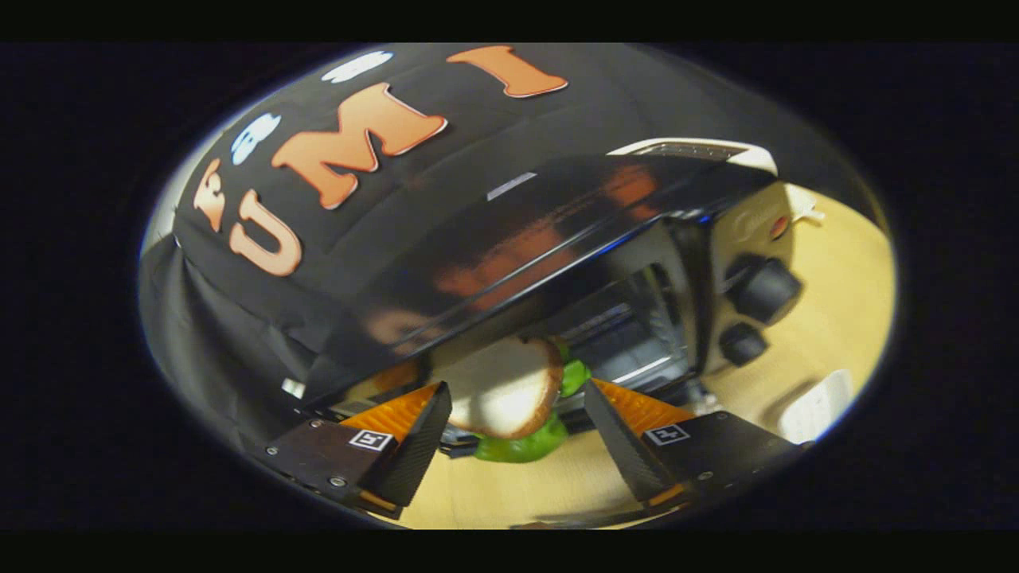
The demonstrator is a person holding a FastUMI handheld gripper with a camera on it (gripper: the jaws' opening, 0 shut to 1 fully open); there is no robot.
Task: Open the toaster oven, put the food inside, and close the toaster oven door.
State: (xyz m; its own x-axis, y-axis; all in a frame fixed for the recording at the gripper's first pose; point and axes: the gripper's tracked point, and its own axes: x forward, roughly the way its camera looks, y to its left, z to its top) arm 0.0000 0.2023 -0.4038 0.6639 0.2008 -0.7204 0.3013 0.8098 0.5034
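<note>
My gripper point(513, 414) is tilted, fingers point(414, 446) spread wide apart, neither pressing on anything; nothing clamped between them.

Toaster oven point(637, 263): on the table point(836, 318), far of the gripper point(517, 406).
Door point(509, 239): in front of the oven's cavity.
Knobs point(764, 290): on the oven's right, one nearer than the other.
Sandwich point(501, 390): between the spread fingers, neither visibly pressing it, near the oven's mouth.
</note>
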